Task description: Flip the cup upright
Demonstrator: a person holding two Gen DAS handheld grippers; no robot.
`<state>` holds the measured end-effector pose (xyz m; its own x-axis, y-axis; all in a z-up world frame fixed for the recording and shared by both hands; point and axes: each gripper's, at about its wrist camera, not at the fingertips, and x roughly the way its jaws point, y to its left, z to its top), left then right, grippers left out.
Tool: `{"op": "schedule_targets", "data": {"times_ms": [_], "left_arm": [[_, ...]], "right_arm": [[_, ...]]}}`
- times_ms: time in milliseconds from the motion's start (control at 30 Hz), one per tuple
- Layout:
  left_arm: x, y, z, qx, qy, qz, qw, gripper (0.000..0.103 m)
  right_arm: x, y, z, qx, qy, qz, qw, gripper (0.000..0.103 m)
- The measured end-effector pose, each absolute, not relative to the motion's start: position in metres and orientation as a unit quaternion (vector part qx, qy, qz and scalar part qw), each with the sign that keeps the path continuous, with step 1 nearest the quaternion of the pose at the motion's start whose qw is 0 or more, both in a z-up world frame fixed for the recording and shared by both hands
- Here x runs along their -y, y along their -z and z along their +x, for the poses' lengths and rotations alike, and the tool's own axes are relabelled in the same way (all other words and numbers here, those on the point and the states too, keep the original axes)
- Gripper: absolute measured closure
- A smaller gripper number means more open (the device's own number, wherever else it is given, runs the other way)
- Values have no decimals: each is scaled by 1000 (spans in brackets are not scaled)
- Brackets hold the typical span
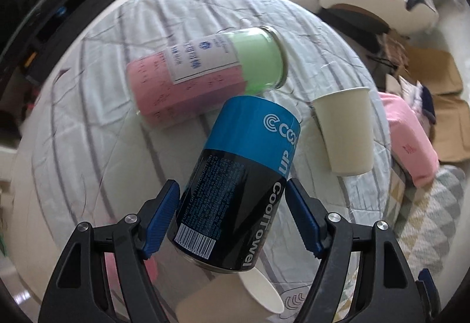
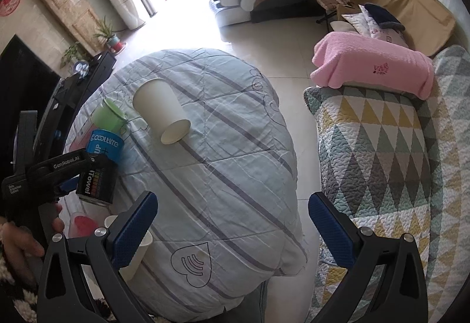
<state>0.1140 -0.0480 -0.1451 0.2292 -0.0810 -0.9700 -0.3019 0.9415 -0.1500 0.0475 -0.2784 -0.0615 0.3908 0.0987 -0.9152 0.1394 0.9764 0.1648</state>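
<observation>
Two blue-padded fingers of the left gripper [image 1: 232,220] are clamping a blue-and-black cylindrical "CoolTowel" can [image 1: 235,185], its long axis tilting. Right gripper [image 2: 232,223] is hanging with fingers apart above the striped quilt [image 2: 229,176].

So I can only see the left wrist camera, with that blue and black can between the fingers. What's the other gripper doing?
Observer: The right gripper is open and holds nothing. It hangs above the striped quilt.
Operator: And the white paper cup, which end is up?
Observer: The right wrist view shows the recessed base of the white paper cup facing the camera, so it looks mouth down.
Operator: Who's working the gripper on the can?
Observer: A person's hand shows behind the left gripper, which is clamped on the CoolTowel can.
</observation>
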Motion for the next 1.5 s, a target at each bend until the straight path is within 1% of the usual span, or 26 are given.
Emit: {"op": "schedule_targets", "data": {"times_ms": [133,300,400,433,467,500,533,567,633,900,1100,1200,1333,1500], "left_arm": [[56,148,107,-616,-88,-190,759,28],[76,150,112,-605,-97,-208,762,28],[81,162,119,-611,-105,-207,757,27],[82,171,120,-623,-105,-211,746,25],[82,174,120,-626,-103,-218,741,22],[82,178,119,-633,-102,-224,734,12],[84,183,120,-651,-109,-212,721,7],[86,186,120,-666,-116,-198,710,4],[87,185,117,-673,-111,-183,708,4],[86,144,113,-647,-78,-118,749,4],[80,94,107,-595,-36,-35,802,2],[64,79,103,-579,-12,-25,815,2],[38,66,97,-572,4,-18,820,2],[17,67,89,-570,0,-12,822,2]], "right_arm": [[274,58,54,-556,-6,88,826,0],[269,56,60,-562,-24,57,825,0],[270,55,62,-564,-31,40,824,0],[271,55,63,-565,-33,36,823,0],[271,56,63,-567,-34,34,822,0],[272,58,64,-570,-35,31,821,0],[273,58,64,-571,-35,30,820,0],[273,59,64,-571,-36,30,819,0],[274,58,65,-571,-38,33,820,0],[266,49,66,-554,-41,49,830,0],[251,35,66,-528,-53,56,846,0],[241,31,68,-521,-61,60,849,0],[227,32,74,-522,-66,60,848,0],[205,35,78,-522,-81,61,847,0]]}}
